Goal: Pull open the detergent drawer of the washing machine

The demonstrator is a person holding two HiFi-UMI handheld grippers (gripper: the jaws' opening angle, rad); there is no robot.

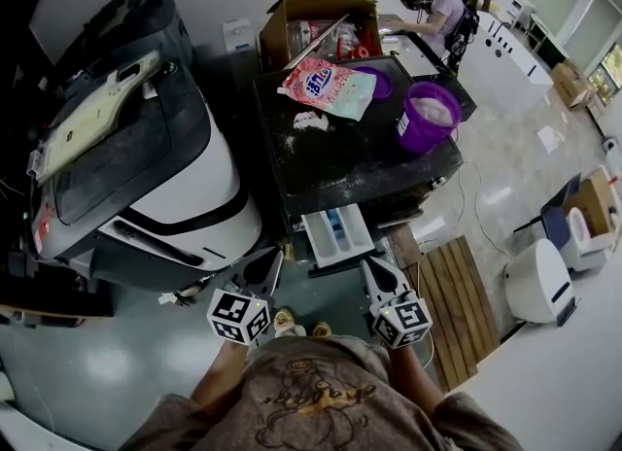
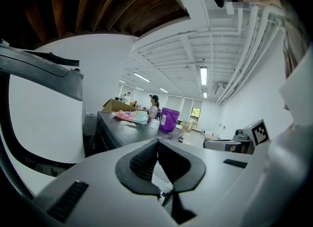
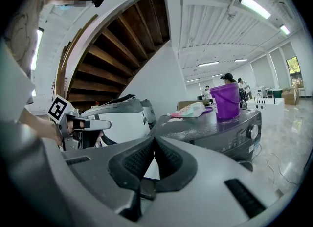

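The dark-topped washing machine [image 1: 340, 162] stands in front of me. Its white detergent drawer [image 1: 336, 235], with a blue compartment inside, sticks out of the machine's front towards me. My left gripper [image 1: 266, 266] is shut and empty, just below and left of the drawer, apart from it. My right gripper [image 1: 374, 272] is also shut and empty, just below and right of the drawer. In the left gripper view the left gripper's [image 2: 157, 144] pads meet with nothing between them. The right gripper view shows the right gripper's [image 3: 154, 141] pads pressed together the same way, beside the machine's front [image 3: 230, 133].
On the machine's top lie a purple bucket [image 1: 429, 114], a detergent bag [image 1: 328, 87] and a purple bowl. A cardboard box [image 1: 321, 29] stands behind. A large black-and-white appliance [image 1: 146, 177] is at the left, a wooden pallet [image 1: 455, 305] at the right. A person [image 1: 442, 12] sits at a far desk.
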